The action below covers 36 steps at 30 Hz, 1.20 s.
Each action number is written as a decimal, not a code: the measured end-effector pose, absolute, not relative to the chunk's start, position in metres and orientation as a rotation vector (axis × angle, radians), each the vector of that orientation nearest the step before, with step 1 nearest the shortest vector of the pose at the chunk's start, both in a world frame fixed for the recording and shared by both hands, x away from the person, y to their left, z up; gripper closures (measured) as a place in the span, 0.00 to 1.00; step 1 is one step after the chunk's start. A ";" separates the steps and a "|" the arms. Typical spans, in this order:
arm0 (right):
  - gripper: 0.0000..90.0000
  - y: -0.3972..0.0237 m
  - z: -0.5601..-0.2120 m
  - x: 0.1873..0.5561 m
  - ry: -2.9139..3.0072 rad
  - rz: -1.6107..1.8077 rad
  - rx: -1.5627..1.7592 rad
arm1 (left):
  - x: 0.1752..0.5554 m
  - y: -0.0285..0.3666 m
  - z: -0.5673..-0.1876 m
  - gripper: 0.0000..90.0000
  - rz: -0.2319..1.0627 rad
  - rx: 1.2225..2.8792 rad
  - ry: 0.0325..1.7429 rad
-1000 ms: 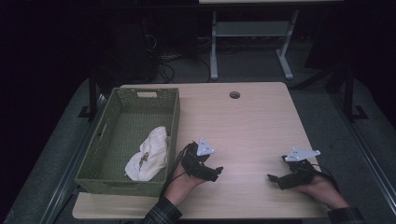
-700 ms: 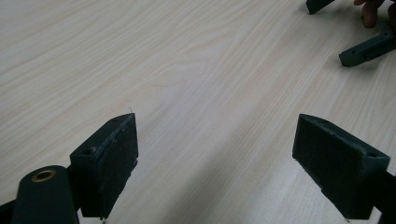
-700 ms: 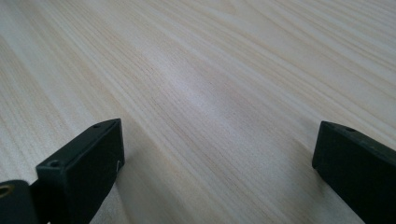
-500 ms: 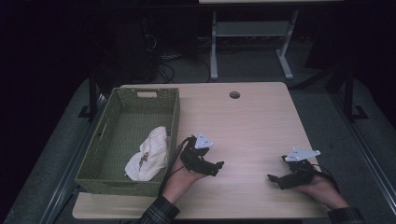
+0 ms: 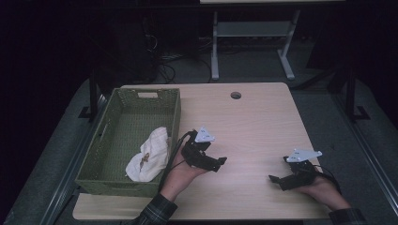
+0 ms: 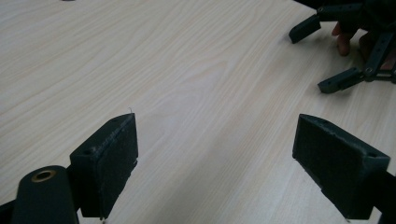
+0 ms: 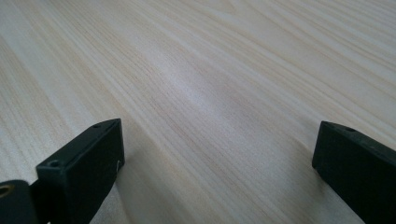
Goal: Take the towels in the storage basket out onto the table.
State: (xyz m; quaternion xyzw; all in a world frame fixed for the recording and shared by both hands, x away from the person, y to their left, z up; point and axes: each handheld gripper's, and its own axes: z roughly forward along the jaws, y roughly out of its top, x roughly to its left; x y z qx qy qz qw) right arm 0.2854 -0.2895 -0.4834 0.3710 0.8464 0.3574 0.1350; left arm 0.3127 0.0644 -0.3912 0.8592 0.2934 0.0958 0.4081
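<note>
Cloth (image 5: 149, 157) in basket (image 5: 117, 180) — both claws wide open, empty.

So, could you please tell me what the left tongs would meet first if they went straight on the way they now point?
Probably the right tongs. The left tongs, open and empty, point across bare table toward them and the hand holding them. Depth is uncertain, so they might pass just beside.

Both grippers low, jaws spread wide.
Left gripper (image 5: 217, 161) held in left hand (image 5: 180, 171), pointing right; right gripper (image 5: 277, 180) in right hand (image 5: 324, 190), pointing left. Well apart, nothing between jaws.
</note>
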 end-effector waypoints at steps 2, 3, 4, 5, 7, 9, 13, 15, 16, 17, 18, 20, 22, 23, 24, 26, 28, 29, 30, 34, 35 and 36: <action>0.02 -0.289 -0.483 0.285 2.452 1.036 1.076 | 0.314 0.064 -0.389 0.15 0.232 2.151 0.744; 0.02 -0.290 -0.483 0.285 2.452 1.035 1.074 | 0.315 0.064 -0.386 0.15 0.224 2.145 0.746; 0.02 -0.290 -0.483 0.285 2.452 1.035 1.074 | 0.315 0.064 -0.386 0.15 0.224 2.145 0.746; 0.02 -0.290 -0.483 0.285 2.452 1.036 1.073 | 0.315 0.065 -0.384 0.15 0.230 2.153 0.738; 0.02 -0.290 -0.483 0.285 2.452 1.035 1.075 | 0.318 0.067 -0.378 0.15 0.250 2.157 0.728; 0.02 -0.290 -0.483 0.285 2.452 1.035 1.075 | 0.321 0.069 -0.374 0.15 0.244 2.156 0.733; 0.02 -0.290 -0.483 0.285 2.452 1.035 1.075 | 0.325 0.075 -0.369 0.15 0.250 2.166 0.737; 0.02 -0.290 -0.483 0.285 2.451 1.035 1.076 | 0.327 0.078 -0.367 0.15 0.251 2.173 0.737; 0.02 -0.290 -0.483 0.285 2.451 1.035 1.076 | 0.327 0.078 -0.367 0.15 0.251 2.173 0.737; 0.02 -0.290 -0.483 0.285 2.451 1.035 1.075 | 0.329 0.081 -0.366 0.15 0.251 2.174 0.747; 0.02 -0.290 -0.483 0.285 2.451 1.035 1.075 | 0.329 0.081 -0.366 0.15 0.251 2.174 0.747; 0.02 -0.290 -0.483 0.285 2.451 1.035 1.075 | 0.331 0.084 -0.365 0.15 0.221 2.147 0.751; 0.02 -0.290 -0.483 0.285 2.450 1.034 1.080 | 0.332 0.088 -0.359 0.15 0.228 2.180 0.738; 0.02 -0.290 -0.483 0.285 2.450 1.033 1.081 | 0.333 0.090 -0.357 0.15 0.233 2.190 0.742; 0.02 -0.290 -0.483 0.285 2.450 1.033 1.081 | 0.333 0.090 -0.357 0.15 0.233 2.190 0.742; 0.02 -0.291 -0.483 0.284 2.451 1.034 1.075 | 0.335 0.098 -0.353 0.15 0.229 2.169 0.744; 0.02 -0.291 -0.483 0.284 2.449 1.036 1.081 | 0.335 0.101 -0.351 0.15 0.236 2.176 0.743; 0.02 -0.291 -0.483 0.283 2.452 1.035 1.078 | 0.336 0.106 -0.349 0.15 0.230 2.180 0.735; 0.02 -0.291 -0.483 0.283 2.452 1.034 1.077 | 0.336 0.109 -0.348 0.15 0.221 2.182 0.733; 0.02 -0.291 -0.483 0.284 2.453 1.035 1.076 | 0.339 0.124 -0.343 0.15 0.231 2.206 0.728; 0.02 -0.292 -0.483 0.284 2.455 1.036 1.066 | 0.339 0.126 -0.342 0.15 0.238 2.202 0.733; 0.02 -0.292 -0.483 0.284 2.456 1.036 1.068 | 0.338 0.129 -0.342 0.15 0.237 2.198 0.734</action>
